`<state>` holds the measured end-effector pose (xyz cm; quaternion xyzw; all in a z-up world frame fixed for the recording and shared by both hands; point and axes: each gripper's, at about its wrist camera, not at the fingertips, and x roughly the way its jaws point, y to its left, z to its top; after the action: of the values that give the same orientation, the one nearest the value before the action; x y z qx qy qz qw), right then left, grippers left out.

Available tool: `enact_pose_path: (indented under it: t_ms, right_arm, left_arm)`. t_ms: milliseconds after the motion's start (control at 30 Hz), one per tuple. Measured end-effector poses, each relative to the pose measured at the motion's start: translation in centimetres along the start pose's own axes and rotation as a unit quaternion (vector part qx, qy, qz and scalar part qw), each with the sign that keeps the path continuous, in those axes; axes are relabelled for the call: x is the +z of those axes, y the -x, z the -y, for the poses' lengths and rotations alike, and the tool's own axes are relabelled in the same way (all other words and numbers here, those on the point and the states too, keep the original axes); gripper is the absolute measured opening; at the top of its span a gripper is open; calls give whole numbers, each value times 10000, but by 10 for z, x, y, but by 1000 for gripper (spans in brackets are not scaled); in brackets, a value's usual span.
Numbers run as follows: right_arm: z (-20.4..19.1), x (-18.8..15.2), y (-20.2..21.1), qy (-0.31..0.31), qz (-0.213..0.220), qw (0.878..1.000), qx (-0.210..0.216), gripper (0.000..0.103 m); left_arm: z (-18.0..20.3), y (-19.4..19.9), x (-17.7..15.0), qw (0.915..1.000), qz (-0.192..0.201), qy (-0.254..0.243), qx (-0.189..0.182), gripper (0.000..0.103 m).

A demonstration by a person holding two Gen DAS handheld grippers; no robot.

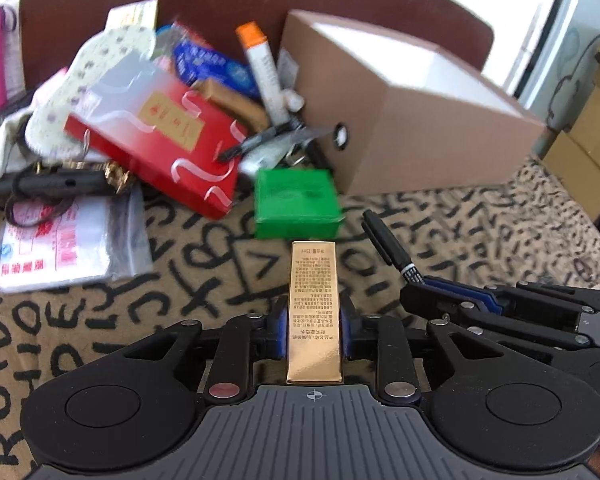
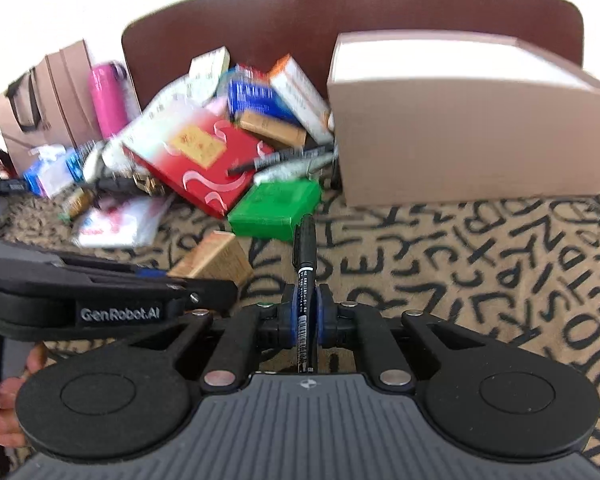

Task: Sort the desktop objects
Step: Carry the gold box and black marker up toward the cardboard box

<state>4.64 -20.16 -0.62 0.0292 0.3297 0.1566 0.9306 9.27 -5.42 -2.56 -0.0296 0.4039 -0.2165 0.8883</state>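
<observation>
The left claw (image 1: 314, 322) is clamped on a slim gold box (image 1: 314, 312), its blue pads pressing the box's two long sides while the box sticks out forward, printed face up, above the counter (image 1: 480, 240). The right claw (image 2: 305, 312) is closed tight on a black marker pen (image 2: 305, 264), which runs forward between the pads with its capped end pointing toward the far side. The two claws hang close beside each other, the right one just to the right of the left, each seen from the other's camera. Just beyond the gold box lies a green box (image 1: 298, 204), and left of it a red box (image 1: 160, 140) leans on a blurred heap of packets, tubes and pouches. To the right of the heap stands a large brown cardboard carton (image 1: 412, 120), its far side against a dark brown board. The counter is covered by a tan cloth printed with black letters. At far left stand a pink bottle (image 2: 108, 98) and a brown paper bag (image 2: 40, 104). Fingers of a hand (image 2: 4, 400) show at the near left edge.
</observation>
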Motion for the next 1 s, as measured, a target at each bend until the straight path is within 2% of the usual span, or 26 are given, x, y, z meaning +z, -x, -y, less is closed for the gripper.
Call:
enact_pose_path:
  t_ms: [167,367,500,633,800,900,1000]
  right_arm:
    - [9,23,31,-23,470,9988,94,11]
    - [34,69,50,-38,942,9955,48,11]
    - [53,107,56,-74,1193,9928,-56,11]
    - [72,143,52,85,1366,9898,-402,11]
    - [106,187,24,172,1224,9883,-888,11]
    - [132,203,1,136,1031,9875,-1182,11]
    - [161,213,-27,44,658,9875,-1431,11]
  left_arm:
    - [19,21,24,9991,369,-26,-209,23]
    - [49,34,79,9953,787,-65,-562,23]
    - [69,30,121,9933,949,-104,-656,23]
    - [86,12,164,9928,944,-55,-731,23]
    - [105,-17,206,9926,899,-57,-814,23]
    - [112,-45,226,9934,712,49,-903,23]
    - [117,-79,239,9944,453,177,-943,23]
